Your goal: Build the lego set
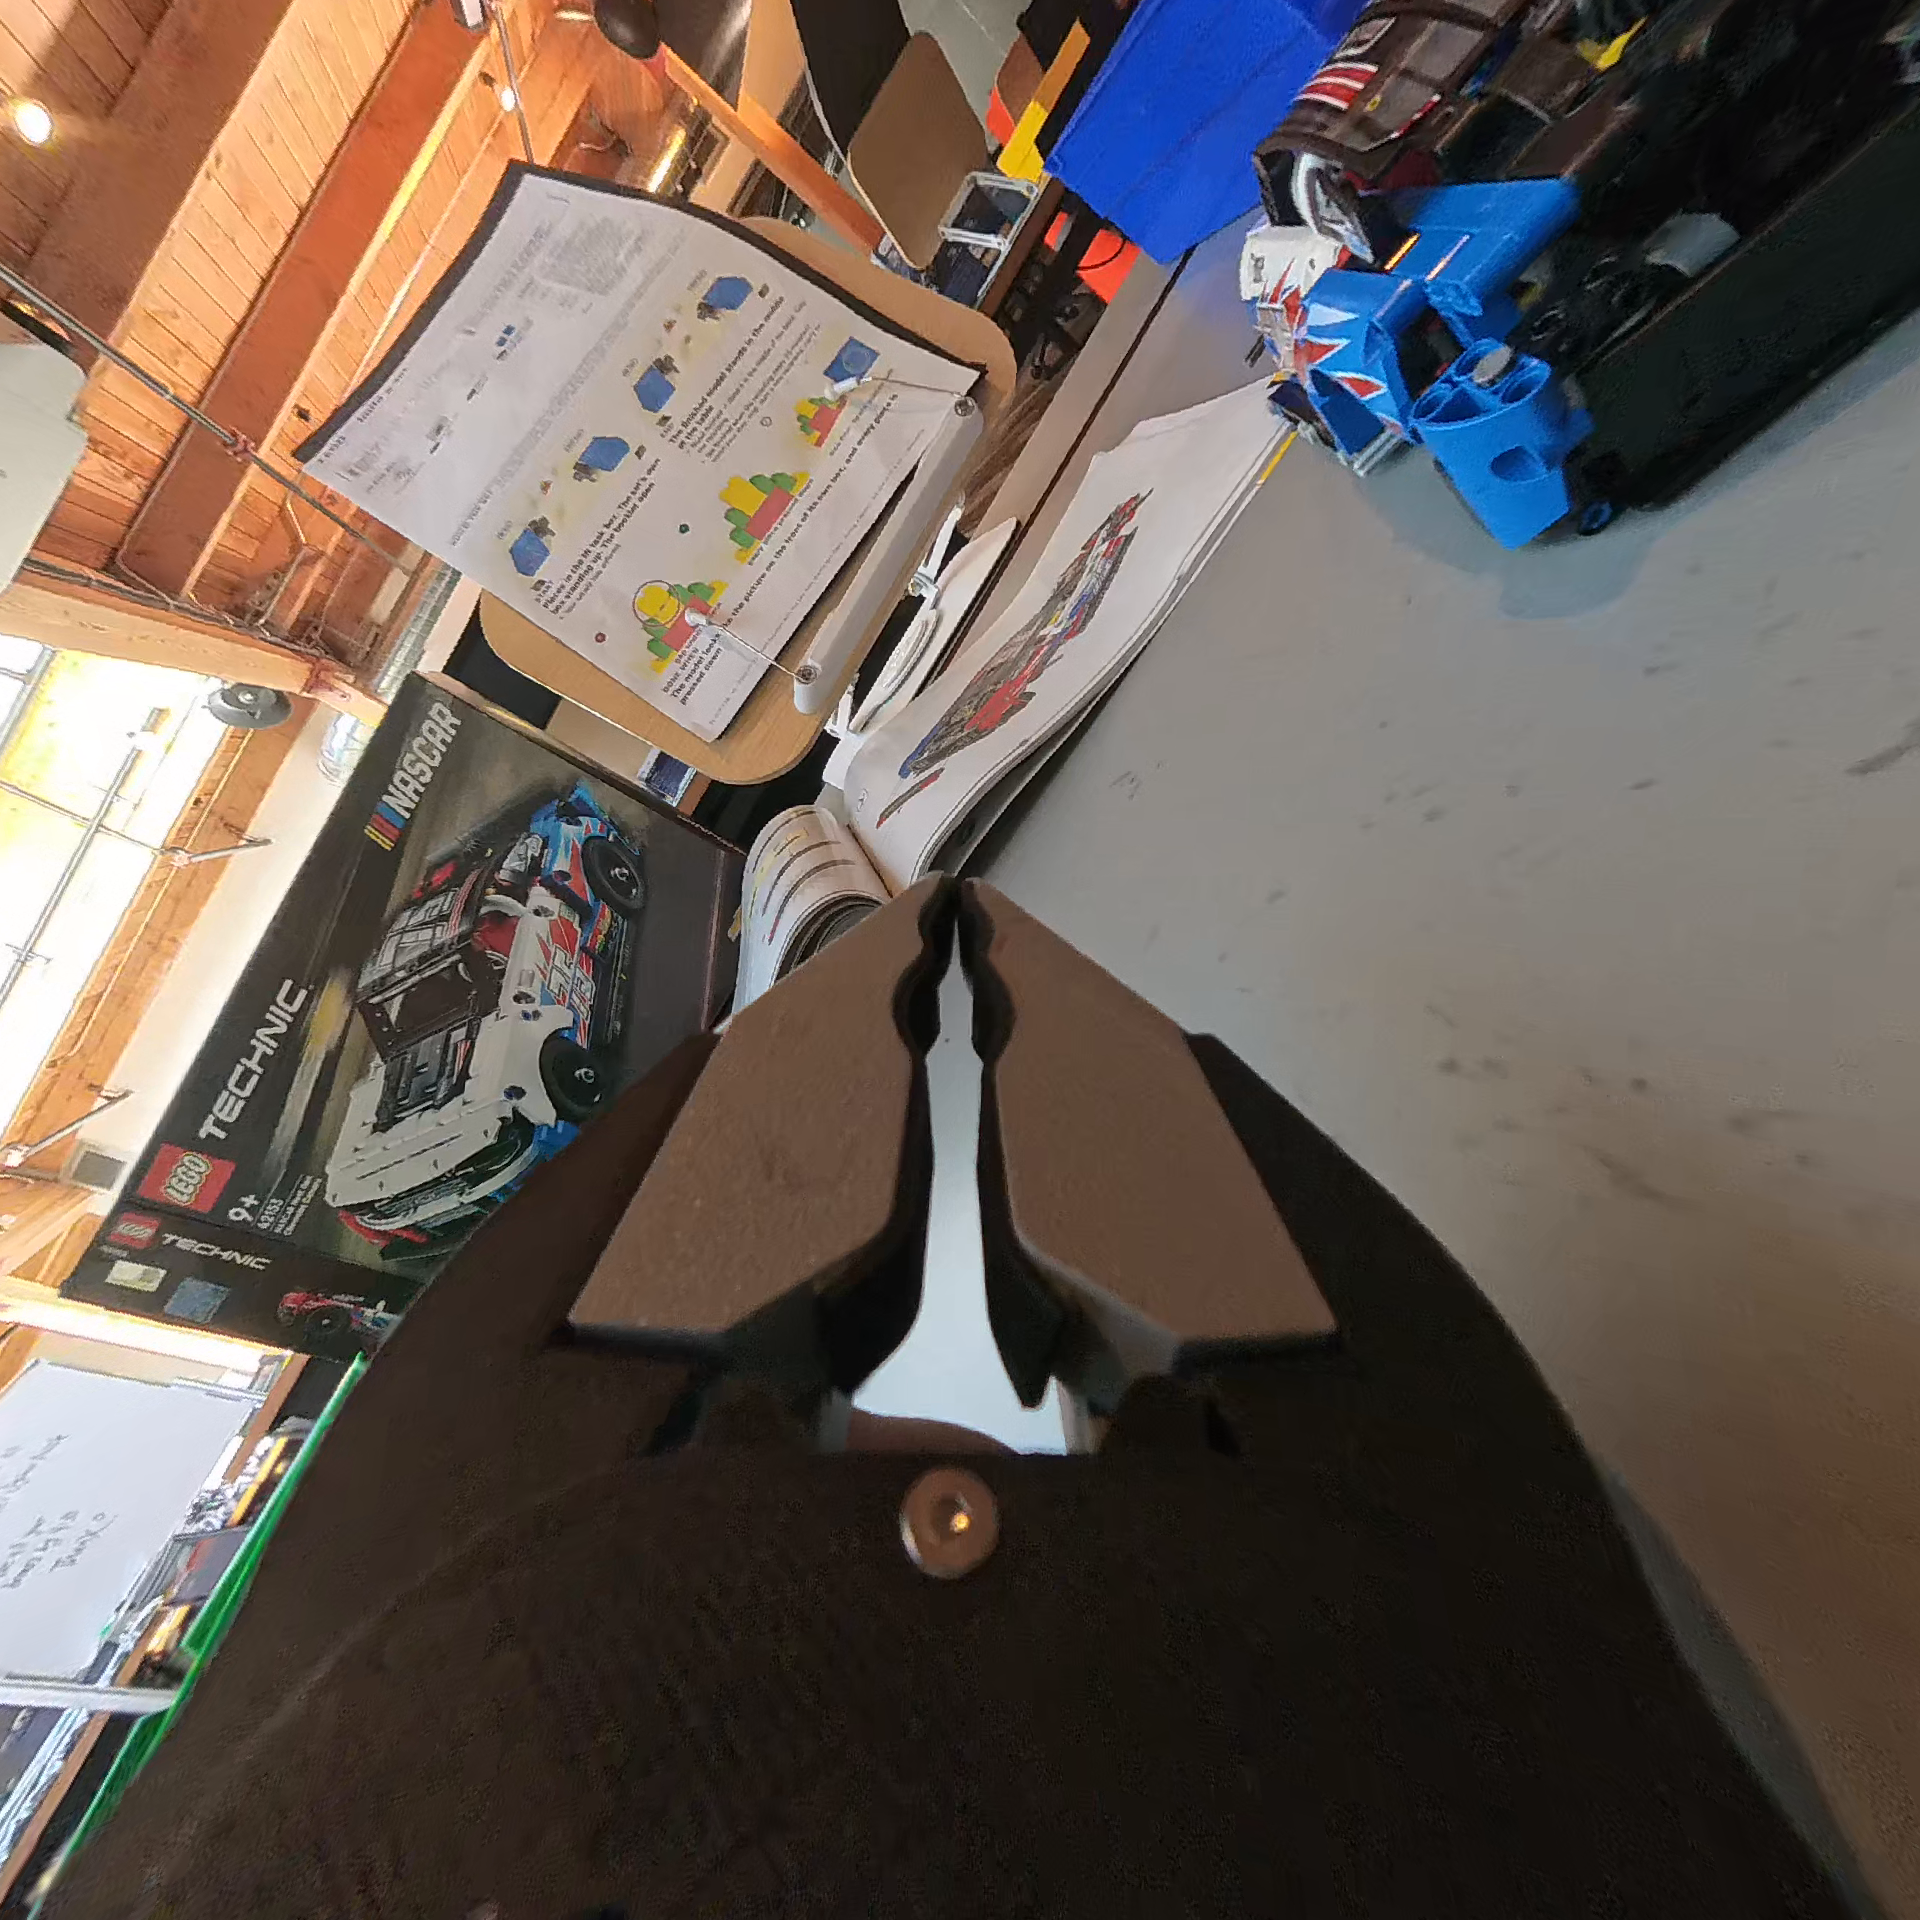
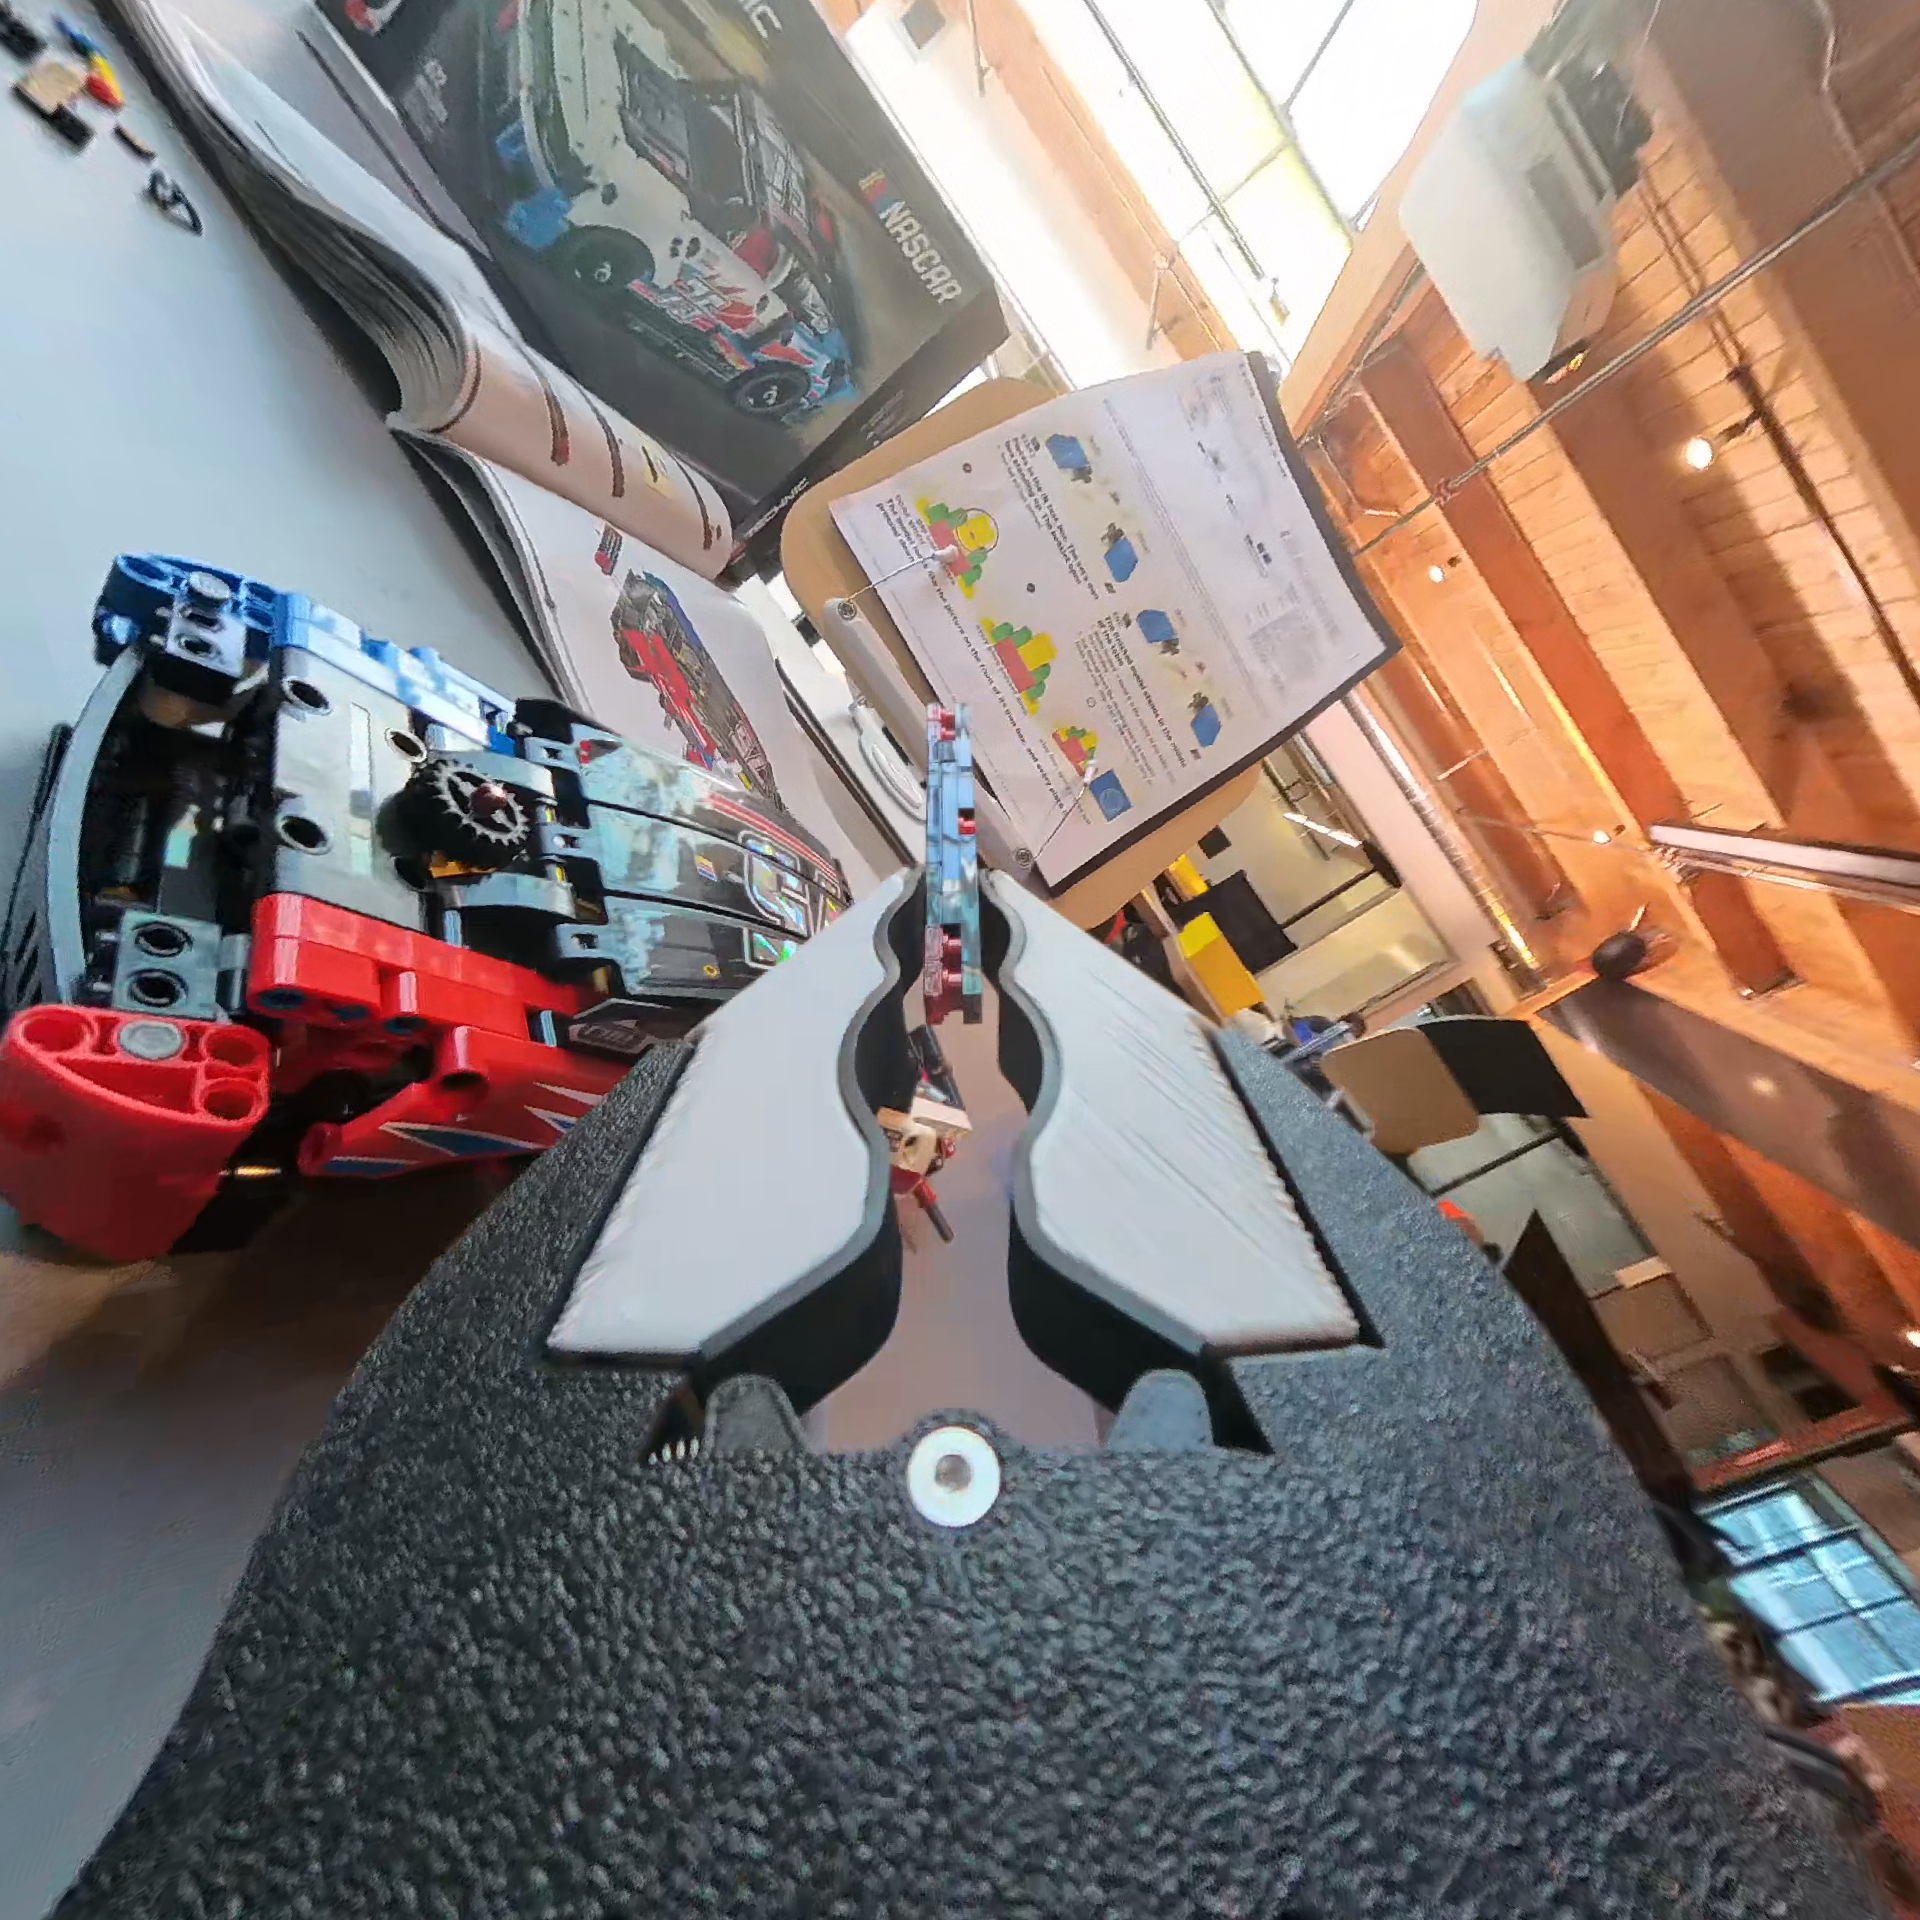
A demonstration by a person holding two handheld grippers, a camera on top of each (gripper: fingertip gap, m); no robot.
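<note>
Pinching a thin blue-and-red lego panel [image 2: 951, 831] upright at its tips, the right gripper [image 2: 951, 883] hangs just beside the partly built car [image 2: 416, 883] on the grey table [image 2: 156, 416], while only the left wrist view shows the left gripper [image 1: 954, 894], fingertips together on nothing, pointing toward the open instruction booklet [image 1: 1039, 644] near the table's far edge.

Car [image 1: 1507, 312] cut off by top and right edges in left wrist view. In right wrist view, car [image 2: 343, 914] rear hidden behind right hand-held gripper [image 2: 951, 894]. Held panel [image 2: 948, 831] lower end hidden between fingers. Loose bits [image 2: 73, 83] top left too small to tell. Box [image 2: 675, 208] cropped at top.
</note>
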